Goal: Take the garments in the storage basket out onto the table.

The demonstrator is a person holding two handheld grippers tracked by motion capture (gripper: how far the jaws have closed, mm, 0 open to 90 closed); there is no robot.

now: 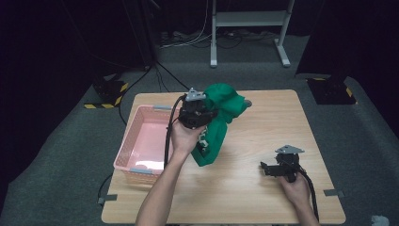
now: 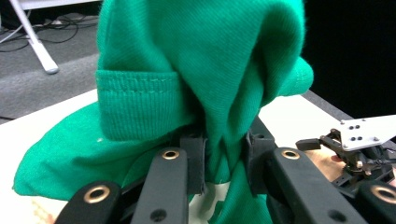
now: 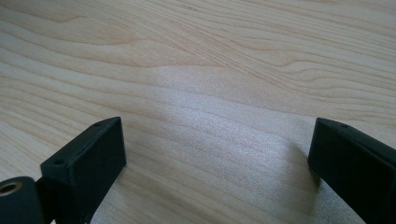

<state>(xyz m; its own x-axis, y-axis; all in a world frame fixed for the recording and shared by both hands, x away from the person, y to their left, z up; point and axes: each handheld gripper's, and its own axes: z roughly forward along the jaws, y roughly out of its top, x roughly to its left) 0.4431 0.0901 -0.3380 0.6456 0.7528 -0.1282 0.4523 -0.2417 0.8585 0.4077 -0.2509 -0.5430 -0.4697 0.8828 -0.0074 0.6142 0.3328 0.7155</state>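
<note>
High view: left gripper (image 1: 203, 114) raised above the wooden table (image 1: 263, 188), clamped on a bunched fold of a green garment (image 1: 217, 123) that hangs from the jaws, upper part heaped over the gripper's top, lower end drooping toward the tabletop just beside the pink basket (image 1: 141, 141). Right gripper (image 1: 269, 168) low over the table's near right part, well apart from the cloth, nothing between its jaws. Left gripper view: pads (image 2: 195, 163) pinching a narrow gathered waist of the knit (image 2: 201, 70), a ribbed hem folded over just above on the left, fabric spilling down on both sides of the grip — soft, limp, light by the look of it, no stiffness to hold a shape. Likely to sag and swing when moved, and to slide through the pads if only a thin layer is caught; best taken where several layers bunch together or at the thicker ribbed hem, not at a loose single edge. Not fragile, not slippery in any real sense, though the trailing end could snag on the basket rim. Right gripper view: jaws spread wide over bare wood (image 3: 201, 93), empty — free to take a second hold on the hanging end if the cloth needs steadying.
</note>
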